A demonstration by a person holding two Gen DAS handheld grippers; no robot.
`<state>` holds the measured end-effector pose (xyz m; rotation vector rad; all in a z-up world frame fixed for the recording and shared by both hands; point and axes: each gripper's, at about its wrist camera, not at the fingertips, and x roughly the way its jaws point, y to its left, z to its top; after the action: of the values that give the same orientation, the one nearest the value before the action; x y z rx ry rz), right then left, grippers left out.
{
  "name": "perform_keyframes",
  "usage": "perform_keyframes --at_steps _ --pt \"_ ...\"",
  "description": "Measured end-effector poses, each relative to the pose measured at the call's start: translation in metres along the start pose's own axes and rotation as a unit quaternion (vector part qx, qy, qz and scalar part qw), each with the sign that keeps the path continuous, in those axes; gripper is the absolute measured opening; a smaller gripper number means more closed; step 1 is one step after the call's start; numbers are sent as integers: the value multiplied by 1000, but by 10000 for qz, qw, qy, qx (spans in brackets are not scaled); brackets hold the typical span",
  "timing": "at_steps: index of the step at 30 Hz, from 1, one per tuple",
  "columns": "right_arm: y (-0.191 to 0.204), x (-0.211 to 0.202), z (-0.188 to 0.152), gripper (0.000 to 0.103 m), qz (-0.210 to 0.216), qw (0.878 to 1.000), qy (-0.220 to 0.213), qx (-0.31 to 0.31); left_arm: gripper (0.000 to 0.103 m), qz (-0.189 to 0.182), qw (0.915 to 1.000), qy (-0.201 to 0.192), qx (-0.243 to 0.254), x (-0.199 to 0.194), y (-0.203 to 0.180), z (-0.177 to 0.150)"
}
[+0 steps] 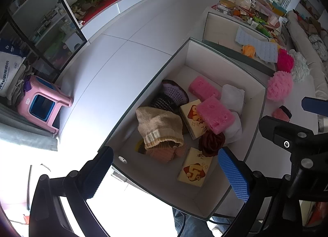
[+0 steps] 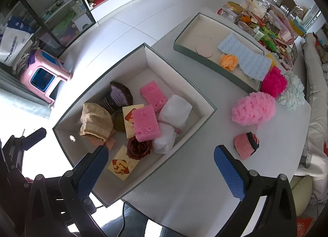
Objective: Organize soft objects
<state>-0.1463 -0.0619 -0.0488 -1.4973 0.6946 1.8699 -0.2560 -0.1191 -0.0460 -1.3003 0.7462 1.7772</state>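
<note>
Two pink sponges [image 2: 146, 122], a beige knit hat [image 2: 96, 121] and a white cloth [image 2: 174, 114] lie in the open box [image 2: 131, 181] on the desk [image 2: 194, 185]. A pink pompom [image 2: 253, 108] sits right of it. Left claw [image 1: 166, 172] and right claw [image 2: 162, 172] both hang open, empty.

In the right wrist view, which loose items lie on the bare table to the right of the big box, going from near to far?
Small pink scrubber with black band → light pink pom-pom puff → magenta puff, with a pale blue-white ruffled cloth beside it.
</note>
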Motion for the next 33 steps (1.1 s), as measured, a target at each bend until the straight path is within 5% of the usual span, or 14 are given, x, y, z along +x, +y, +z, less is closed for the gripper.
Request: perform_keyframes --at_steps 33 --pt "-1 0 0 103 9 10000 9 3 103 46 9999 111 119 6 -7 0"
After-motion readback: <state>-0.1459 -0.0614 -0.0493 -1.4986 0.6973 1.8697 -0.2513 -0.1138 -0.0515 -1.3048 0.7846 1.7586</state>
